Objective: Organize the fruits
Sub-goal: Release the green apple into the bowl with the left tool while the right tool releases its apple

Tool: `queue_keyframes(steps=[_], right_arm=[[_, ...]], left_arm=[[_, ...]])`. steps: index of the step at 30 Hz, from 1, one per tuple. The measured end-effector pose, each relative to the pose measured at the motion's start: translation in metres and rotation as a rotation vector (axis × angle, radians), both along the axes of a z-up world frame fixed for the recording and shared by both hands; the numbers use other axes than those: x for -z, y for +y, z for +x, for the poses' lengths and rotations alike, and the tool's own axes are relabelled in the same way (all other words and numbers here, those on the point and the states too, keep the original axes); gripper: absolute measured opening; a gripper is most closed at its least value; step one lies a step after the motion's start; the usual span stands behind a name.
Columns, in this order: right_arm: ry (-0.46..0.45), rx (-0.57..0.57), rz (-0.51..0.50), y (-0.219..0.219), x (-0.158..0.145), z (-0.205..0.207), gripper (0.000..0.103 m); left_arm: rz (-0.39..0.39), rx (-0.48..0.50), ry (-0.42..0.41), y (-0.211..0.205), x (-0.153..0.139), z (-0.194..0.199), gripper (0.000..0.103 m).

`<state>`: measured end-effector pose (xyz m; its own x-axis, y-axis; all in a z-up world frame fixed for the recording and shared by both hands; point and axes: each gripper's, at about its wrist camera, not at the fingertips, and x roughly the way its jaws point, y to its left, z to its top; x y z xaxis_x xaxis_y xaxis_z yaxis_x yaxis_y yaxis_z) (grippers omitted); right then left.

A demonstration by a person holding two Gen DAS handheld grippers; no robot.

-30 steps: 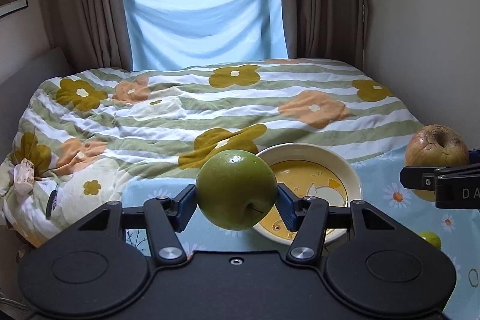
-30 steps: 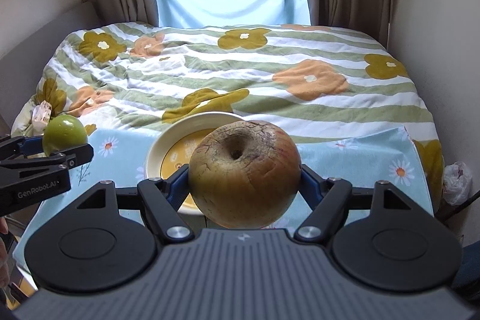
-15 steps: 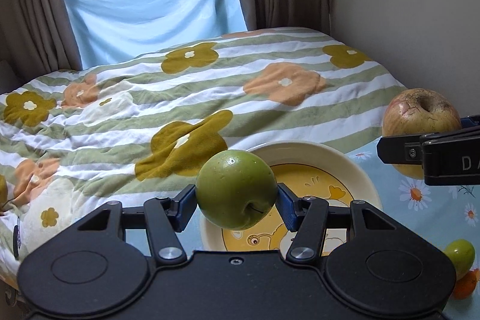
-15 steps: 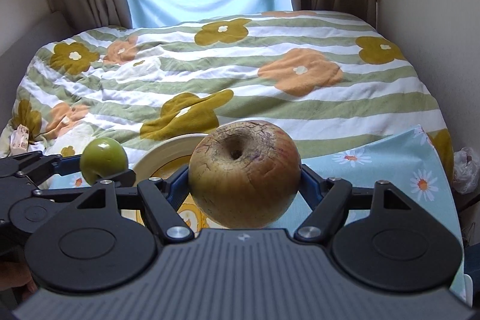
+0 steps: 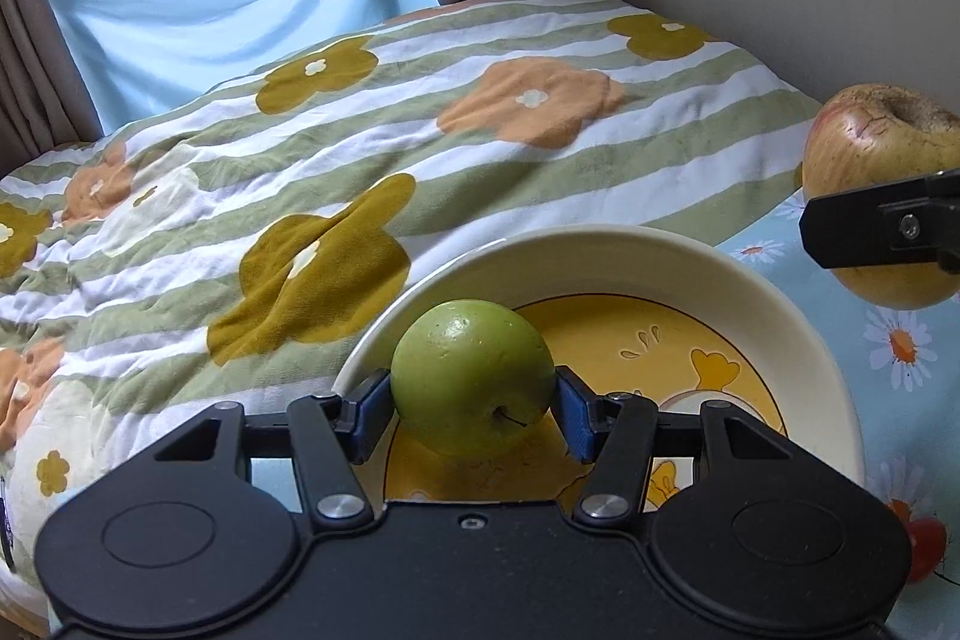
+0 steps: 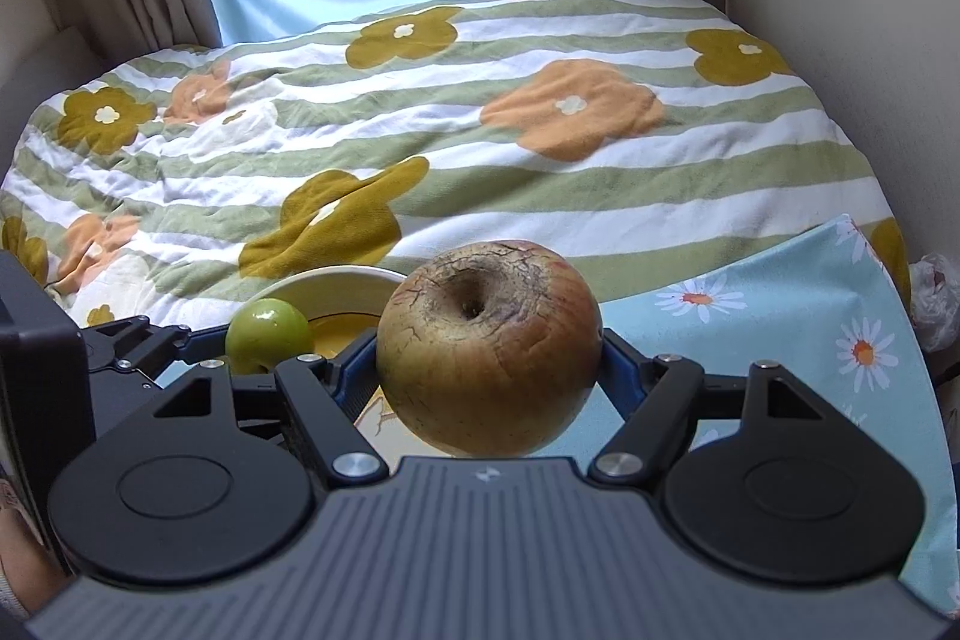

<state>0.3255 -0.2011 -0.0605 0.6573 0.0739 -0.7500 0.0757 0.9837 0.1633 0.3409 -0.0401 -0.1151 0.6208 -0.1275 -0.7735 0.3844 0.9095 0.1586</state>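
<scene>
My left gripper (image 5: 473, 415) is shut on a green apple (image 5: 473, 376) and holds it just above the near left part of a cream bowl (image 5: 600, 256) with a yellow duck pattern. My right gripper (image 6: 489, 379) is shut on a large brownish wrinkled apple (image 6: 489, 346), held in the air to the right of the bowl (image 6: 336, 280). The brown apple also shows in the left wrist view (image 5: 882, 196), and the green apple in the right wrist view (image 6: 268, 331).
The bowl stands on a light blue daisy cloth (image 6: 780, 304) at the foot of a bed with a striped flower quilt (image 5: 360, 148). A small red fruit (image 5: 927, 538) lies on the cloth at the right. A wall runs along the right side.
Both grippers have moved forward and down toward the bowl with their apples. The green apple now hangs over the bowl's near left part.
</scene>
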Motion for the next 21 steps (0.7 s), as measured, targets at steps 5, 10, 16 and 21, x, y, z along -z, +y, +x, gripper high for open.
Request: queue_keyframes(steps=[5,10,16,21], right_arm=[[0.012,0.01,0.012,-0.002,0.002,0.002,0.089],[0.006,0.012,0.022,-0.006,-0.003,0.006,0.089],[0.003,-0.026,0.021,0.003,-0.004,0.01,0.089],[0.015,-0.076,0.028,0.019,0.002,0.017,0.089]], left_arm=[[-0.008,0.011,-0.028,0.0,-0.005,-0.001,0.081],[0.014,0.038,-0.118,0.003,-0.025,-0.014,0.101],[-0.001,0.015,-0.113,0.024,-0.038,-0.025,0.101],[-0.022,-0.035,-0.101,0.042,-0.043,-0.031,0.101]])
